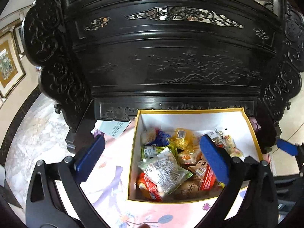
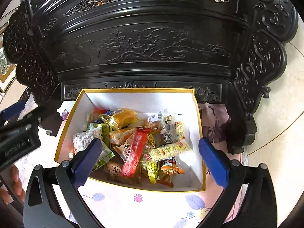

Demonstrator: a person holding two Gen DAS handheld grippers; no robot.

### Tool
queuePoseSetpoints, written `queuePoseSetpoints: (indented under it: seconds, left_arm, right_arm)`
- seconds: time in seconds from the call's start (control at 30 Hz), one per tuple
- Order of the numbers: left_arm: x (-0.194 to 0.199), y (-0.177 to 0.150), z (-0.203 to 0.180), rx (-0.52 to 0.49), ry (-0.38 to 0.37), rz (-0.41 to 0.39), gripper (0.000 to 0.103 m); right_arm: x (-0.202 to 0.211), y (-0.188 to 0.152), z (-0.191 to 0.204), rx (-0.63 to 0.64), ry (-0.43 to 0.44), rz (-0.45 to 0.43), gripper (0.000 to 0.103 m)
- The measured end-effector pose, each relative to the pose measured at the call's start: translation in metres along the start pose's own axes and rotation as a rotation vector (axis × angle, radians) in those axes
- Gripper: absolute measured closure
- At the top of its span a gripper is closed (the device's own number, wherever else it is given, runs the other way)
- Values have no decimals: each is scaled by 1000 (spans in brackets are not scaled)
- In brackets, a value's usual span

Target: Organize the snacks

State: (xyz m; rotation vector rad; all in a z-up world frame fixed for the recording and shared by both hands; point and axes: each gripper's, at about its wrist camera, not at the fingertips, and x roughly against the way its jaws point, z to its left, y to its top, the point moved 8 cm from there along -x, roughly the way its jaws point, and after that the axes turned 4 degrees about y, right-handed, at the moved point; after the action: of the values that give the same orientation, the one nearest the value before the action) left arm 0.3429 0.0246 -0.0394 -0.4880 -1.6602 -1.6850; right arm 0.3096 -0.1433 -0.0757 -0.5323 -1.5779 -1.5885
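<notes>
Bright, even indoor light, heavy fisheye bend in both wrist views

Sheen glints off the carved dark cabinet [image 1: 171, 66] and the snack wrappers [image 2: 133, 138]; the white box [image 2: 136, 98] glares slightly, edges curve and darken, and the picture is soft near the rim.

The open box [image 2: 199, 133] gives free entry from above, though snack packets [image 2: 133, 142] fill its floor on the left and middle; only the right inner strip stays bare. Directly behind it, touching its far wall, a tall carved dark cabinet [image 2: 142, 43] blocks any reach from that side. In front, the flowered cloth [image 2: 136, 205] lies bare. The left tool [image 1: 152, 157] hangs over the box's left edge, and the right tool [image 2: 150, 159] hangs over the box, both spread wide and empty.
</notes>
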Motion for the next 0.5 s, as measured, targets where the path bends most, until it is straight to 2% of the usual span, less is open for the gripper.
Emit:
queuePoseSetpoints:
  seconds: [0.1, 0.5]
  left_arm:
    - [0, 1, 4, 44, -36, 20, 2]
    - [3, -5, -5, 31, -63, 44, 2]
  right_arm:
    - [1, 0, 0, 4, -5, -4, 1]
    - [9, -3, 1, 3, -15, -13, 1]
